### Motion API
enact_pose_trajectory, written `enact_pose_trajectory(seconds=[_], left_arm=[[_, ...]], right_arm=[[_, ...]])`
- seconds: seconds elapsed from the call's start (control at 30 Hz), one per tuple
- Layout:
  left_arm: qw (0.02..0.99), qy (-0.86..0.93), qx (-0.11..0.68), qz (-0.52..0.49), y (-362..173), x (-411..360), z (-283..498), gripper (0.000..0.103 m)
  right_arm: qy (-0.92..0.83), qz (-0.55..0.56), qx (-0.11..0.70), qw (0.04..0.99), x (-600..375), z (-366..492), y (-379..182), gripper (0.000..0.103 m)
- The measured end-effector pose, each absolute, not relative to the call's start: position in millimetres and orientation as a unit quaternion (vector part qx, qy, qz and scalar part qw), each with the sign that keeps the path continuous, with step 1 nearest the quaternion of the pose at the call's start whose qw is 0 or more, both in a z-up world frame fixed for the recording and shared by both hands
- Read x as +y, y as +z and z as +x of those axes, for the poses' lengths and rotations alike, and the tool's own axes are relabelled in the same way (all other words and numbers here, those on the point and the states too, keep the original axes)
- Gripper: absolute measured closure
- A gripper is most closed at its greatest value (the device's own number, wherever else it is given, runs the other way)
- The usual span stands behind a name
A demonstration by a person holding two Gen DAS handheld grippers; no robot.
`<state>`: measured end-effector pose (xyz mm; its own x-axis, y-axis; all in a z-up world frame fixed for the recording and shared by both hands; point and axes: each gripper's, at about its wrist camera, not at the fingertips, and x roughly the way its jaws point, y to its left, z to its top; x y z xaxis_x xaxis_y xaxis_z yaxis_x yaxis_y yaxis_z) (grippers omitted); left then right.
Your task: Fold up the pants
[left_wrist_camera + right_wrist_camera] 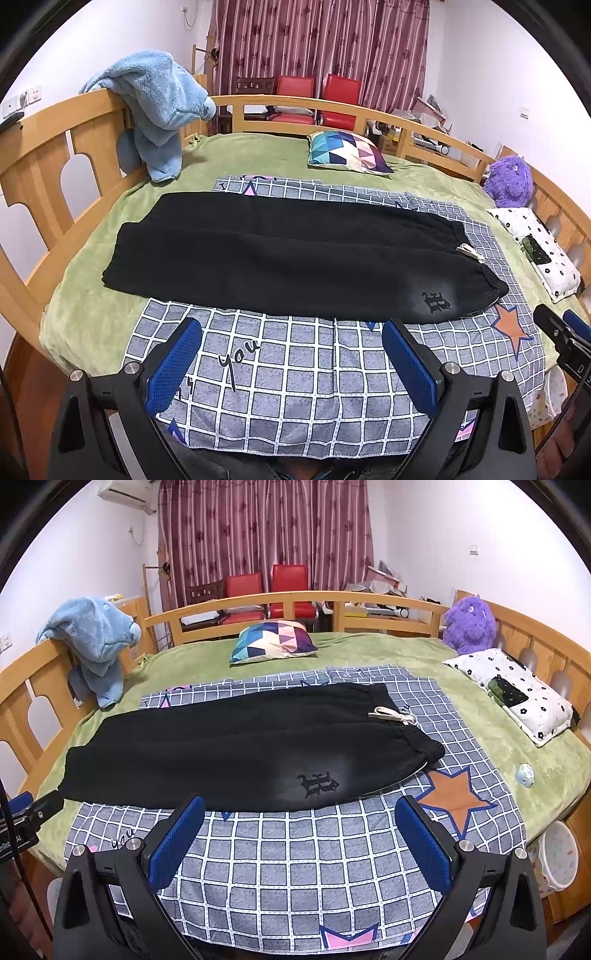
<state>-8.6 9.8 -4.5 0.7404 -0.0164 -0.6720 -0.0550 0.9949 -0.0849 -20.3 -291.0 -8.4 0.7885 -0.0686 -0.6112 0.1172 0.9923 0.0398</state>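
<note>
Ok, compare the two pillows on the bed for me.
The triangle pillow is multicoloured, with blue, purple and pink triangles; the floral pillow is white with small black flowers and a dark patch. The triangle pillow lies near the far rail, the floral pillow along the right-hand rail beside the purple plush. Both rest on the green blanket, clear of the pants.

Matt black cloth pants (288,254) with a pale woven drawstring (393,716), grey checked cotton sheet (295,373), fuzzy green fleece blanket (92,317), smooth varnished wooden bed rail (295,600), left tool (291,360) of matt black plastic, textured blue rubbery pads (173,365), shiny metal screws (451,367)
</note>
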Motion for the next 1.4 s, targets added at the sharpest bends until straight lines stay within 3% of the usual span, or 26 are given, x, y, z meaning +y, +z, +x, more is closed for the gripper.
enact_pose_trajectory(seconds=[1.0,1.23,1.4], left_arm=[[0.938,0.019,0.344,-0.043,-6.9,13.6,-0.7,0.004],[0.928,0.020,0.366,-0.073,-45.8,41.7,29.5,0.004],[0.914,0.033,0.388,-0.117,-85.2,75.5,49.7,0.005]], right_arm=[[-0.065,0.034,0.308,0.949,-289.3,-17.9,-12.6,0.002],[-0.071,0.019,0.295,0.953,-299.1,1.2,-36.0,0.002],[-0.063,0.049,0.337,0.938,-318.4,34.9,-72.9,0.002]])
